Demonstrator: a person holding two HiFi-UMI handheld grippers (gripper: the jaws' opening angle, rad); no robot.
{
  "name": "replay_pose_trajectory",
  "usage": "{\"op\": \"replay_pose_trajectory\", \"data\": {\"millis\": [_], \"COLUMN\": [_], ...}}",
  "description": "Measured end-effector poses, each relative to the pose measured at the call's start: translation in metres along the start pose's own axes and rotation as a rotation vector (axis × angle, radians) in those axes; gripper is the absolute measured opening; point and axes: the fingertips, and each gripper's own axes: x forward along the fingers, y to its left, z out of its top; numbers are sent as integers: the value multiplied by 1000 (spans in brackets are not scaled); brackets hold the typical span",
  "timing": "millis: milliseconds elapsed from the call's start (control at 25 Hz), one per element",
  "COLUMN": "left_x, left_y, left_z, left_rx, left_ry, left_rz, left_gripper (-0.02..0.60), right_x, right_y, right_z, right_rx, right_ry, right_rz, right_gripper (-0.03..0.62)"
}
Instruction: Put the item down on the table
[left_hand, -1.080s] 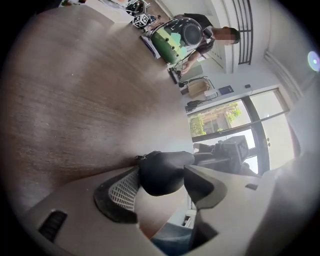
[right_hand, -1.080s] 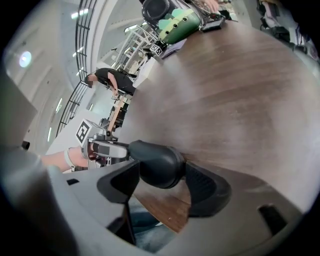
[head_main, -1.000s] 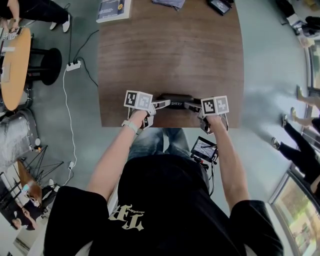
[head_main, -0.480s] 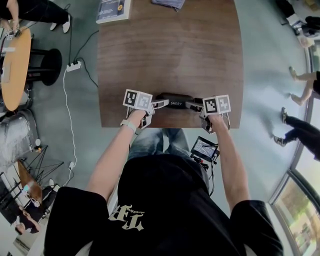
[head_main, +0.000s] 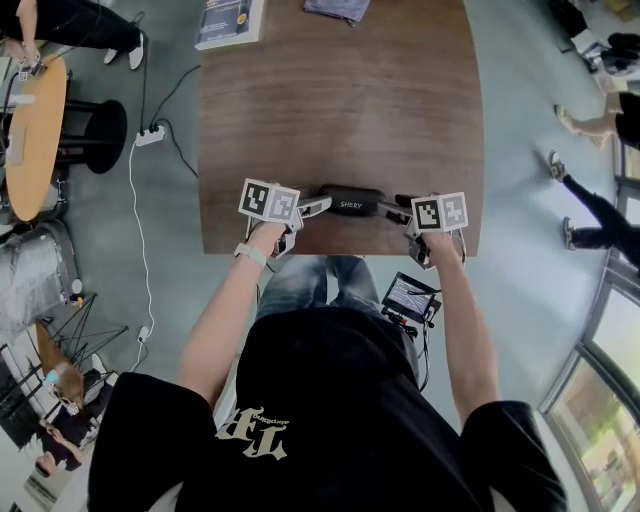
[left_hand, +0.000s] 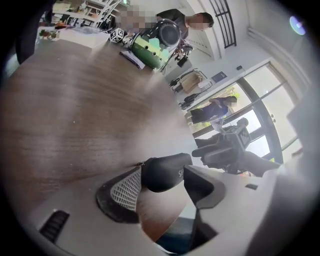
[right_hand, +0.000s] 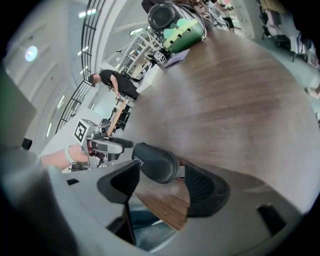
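A person seated at a dark wood-grain table (head_main: 340, 100) holds a black oblong case (head_main: 350, 201) between two handheld grippers, one at each end, close to the table's near edge. The left gripper (left_hand: 164, 176) is clamped on the case's left end, which sits squarely between its jaws against a black pad with a fine mesh texture. The right gripper (right_hand: 159, 175) closes narrowly on the opposite end, its two dark, smooth pads bracketing the rounded tip. The two tools point toward each other along the case's length, with the case spanning the gap between them and lying parallel to the table's front edge.

The case is matte and smooth, with rounded ends and pale lettering on the side that faces the person. From the head view it appears to lie on or just above the tabletop; the angle does not settle which. Both grippers have pale grey bodies and carry white marker cubes (head_main: 270, 200) printed with black squares. The tabletop shows a long, streaked brown grain and softly rounded corners. A book (head_main: 228, 20) lies at its far left corner, well apart from the case.
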Motion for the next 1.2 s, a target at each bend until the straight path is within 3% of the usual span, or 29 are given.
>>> {"op": "replay_pose_trajectory", "data": {"millis": [320,480,800,1000,1200], "left_x": [-25,-35,-68,-86,-99], "left_y": [-38,-63,-114,-145,-167], "left_z": [3,3,18,10,1], "left_rx": [98,132,262,328,355], "left_ry": [-74,-122,-257,-324,-382], "left_rz": [13,-7,17,38,54], "left_gripper": [265,260,119,6,6], "right_x": [-62,-90,-146,-167,-188], "right_y": [28,44,78,96,114], "right_z": [18,19,15,-1,-10], "right_rx": [-83,-126,-216,-265,-406], "right_ry": [-135,-225,-390,-448,-485], "right_rz": [-12,-4,-4,0,-63], "right_gripper": [267,196,-11,-11,-12]}}
